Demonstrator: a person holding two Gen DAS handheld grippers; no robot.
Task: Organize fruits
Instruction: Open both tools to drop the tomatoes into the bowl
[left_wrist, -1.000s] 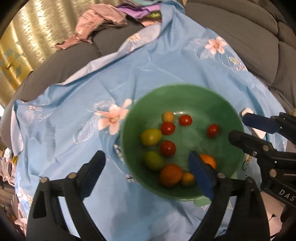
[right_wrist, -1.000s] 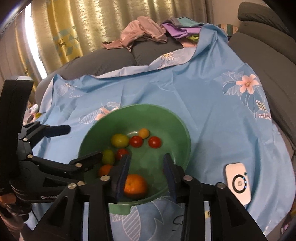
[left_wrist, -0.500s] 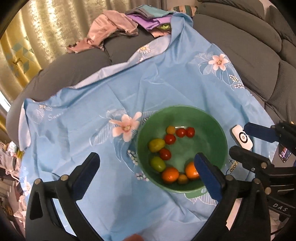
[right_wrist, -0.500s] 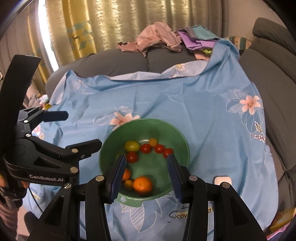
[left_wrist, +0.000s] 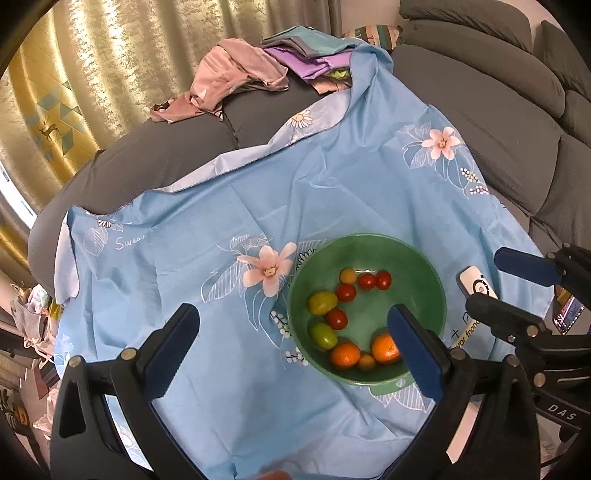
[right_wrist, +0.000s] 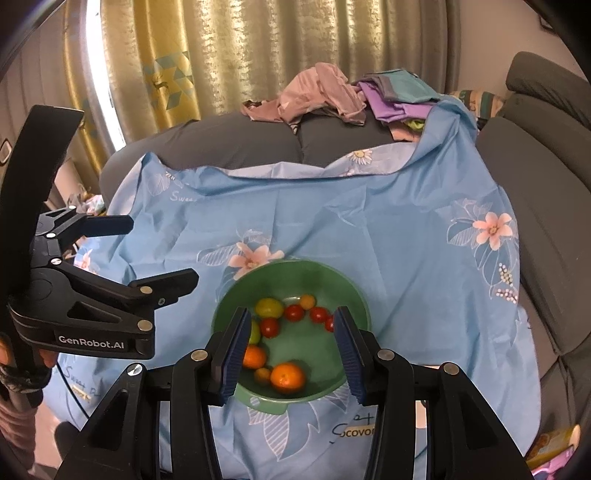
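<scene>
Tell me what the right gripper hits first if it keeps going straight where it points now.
Probably the green bowl: the open, empty right gripper frames its floor near the orange. Depth is uncertain.

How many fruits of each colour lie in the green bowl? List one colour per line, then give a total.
In the green bowl:
Red: 4
Green or yellow-green: 2
Large orange: 2
Small yellow-orange: 2
Total: 10

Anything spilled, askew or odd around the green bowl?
Nothing spilled: every fruit sits inside the green bowl, which stands upright on the blue cloth. Oddities are minor: the cloth is wrinkled, with its far edge folded back, a white remote lies beside the bowl, and loose clothes are heaped on the sofa behind.
</scene>
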